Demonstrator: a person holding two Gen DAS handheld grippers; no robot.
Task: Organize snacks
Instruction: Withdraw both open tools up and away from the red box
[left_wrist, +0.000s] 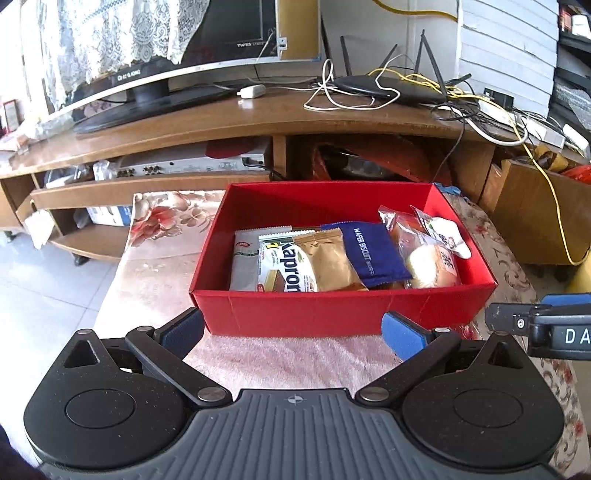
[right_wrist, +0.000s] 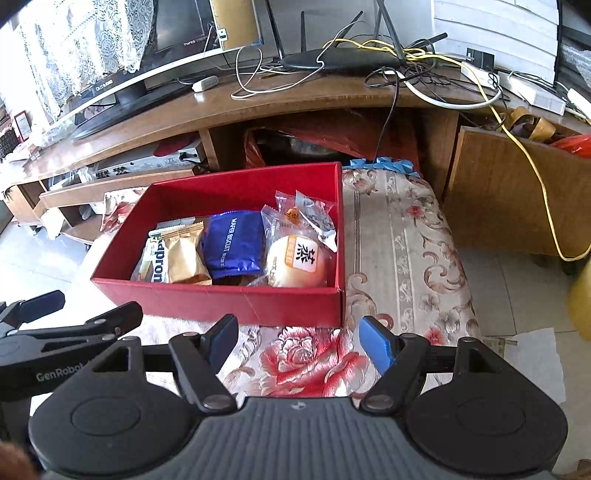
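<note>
A red box (left_wrist: 295, 314) stands on the flowered table cloth; it also shows in the right wrist view (right_wrist: 221, 301). Inside lie several snack packs in a row: a white Kapron pack (left_wrist: 284, 264), a gold pack (left_wrist: 332, 262), a blue wafer biscuit pack (left_wrist: 373, 251) (right_wrist: 236, 240) and a clear-wrapped round bun (left_wrist: 428, 266) (right_wrist: 295, 262). My left gripper (left_wrist: 291, 328) is open and empty just in front of the box's near wall. My right gripper (right_wrist: 299, 336) is open and empty before the box's near right corner.
A wooden TV stand (left_wrist: 258, 118) runs behind the table with a TV (left_wrist: 155, 55), a router (left_wrist: 391, 88) and tangled cables. A wooden cabinet (right_wrist: 517, 192) stands at the right. Tiled floor lies to the left. The right gripper's finger (left_wrist: 535, 321) shows at the left view's edge.
</note>
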